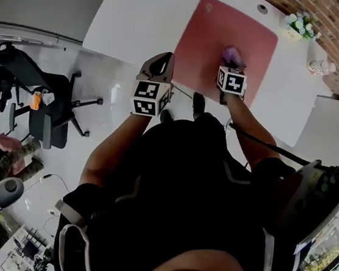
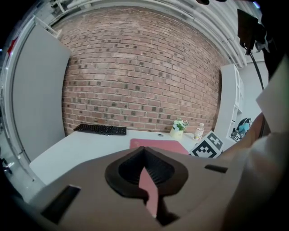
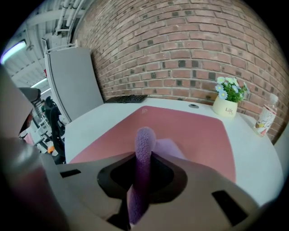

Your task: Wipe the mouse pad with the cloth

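A pink mouse pad (image 1: 206,38) lies on the white desk (image 1: 134,23). A purple cloth (image 1: 233,54) rests on the pad's near part. My right gripper (image 1: 232,63) is shut on it. In the right gripper view the cloth (image 3: 145,149) stands up between the jaws of the right gripper (image 3: 140,180) and folds forward onto the pad (image 3: 194,131). My left gripper (image 1: 162,63) hovers at the desk's near edge, left of the pad. In its own view the left gripper (image 2: 146,180) is shut with nothing held, and the pad (image 2: 158,145) lies ahead.
A black keyboard (image 2: 100,129) lies at the desk's far side by the brick wall. A small potted plant (image 3: 228,101) and a bottle (image 3: 265,118) stand at the far right corner. An office chair (image 1: 44,104) is on the floor to the left.
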`<action>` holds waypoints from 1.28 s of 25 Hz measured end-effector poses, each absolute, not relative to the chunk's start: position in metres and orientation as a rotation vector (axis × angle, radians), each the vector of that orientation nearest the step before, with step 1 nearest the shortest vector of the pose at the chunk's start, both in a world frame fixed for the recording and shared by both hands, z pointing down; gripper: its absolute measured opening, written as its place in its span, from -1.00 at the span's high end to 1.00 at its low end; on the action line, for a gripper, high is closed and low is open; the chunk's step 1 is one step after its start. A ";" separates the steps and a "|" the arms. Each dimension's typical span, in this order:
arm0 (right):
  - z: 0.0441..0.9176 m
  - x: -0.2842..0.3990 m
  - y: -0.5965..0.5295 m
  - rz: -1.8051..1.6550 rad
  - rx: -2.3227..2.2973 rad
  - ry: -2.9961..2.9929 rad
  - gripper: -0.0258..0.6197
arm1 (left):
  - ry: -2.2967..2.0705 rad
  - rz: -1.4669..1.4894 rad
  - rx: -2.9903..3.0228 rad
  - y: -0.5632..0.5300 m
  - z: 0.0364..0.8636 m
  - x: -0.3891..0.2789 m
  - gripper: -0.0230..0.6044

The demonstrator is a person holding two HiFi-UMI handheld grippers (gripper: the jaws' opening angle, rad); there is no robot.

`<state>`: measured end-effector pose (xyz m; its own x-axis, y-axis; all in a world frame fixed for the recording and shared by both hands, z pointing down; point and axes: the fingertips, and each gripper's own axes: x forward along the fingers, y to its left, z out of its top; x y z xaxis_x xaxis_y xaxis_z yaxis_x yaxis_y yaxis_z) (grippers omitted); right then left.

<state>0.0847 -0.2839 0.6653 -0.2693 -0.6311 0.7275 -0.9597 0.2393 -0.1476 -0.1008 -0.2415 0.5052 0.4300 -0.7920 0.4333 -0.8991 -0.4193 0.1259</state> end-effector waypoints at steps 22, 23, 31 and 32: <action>0.664 -0.065 -0.318 0.834 1.104 -2.189 0.73 | -1.705 0.428 2.165 -0.216 0.498 -0.179 0.92; 0.665 -0.070 -0.319 0.836 1.093 -2.192 0.73 | -1.714 0.426 2.159 -0.215 0.497 -0.182 0.92; 0.654 -0.104 -0.328 0.858 1.082 -2.198 0.73 | -1.714 0.373 2.170 -0.222 0.483 -0.198 0.92; 0.652 -0.108 -0.329 0.866 1.079 -2.204 0.73 | -1.717 0.364 2.172 -0.223 0.481 -0.198 0.92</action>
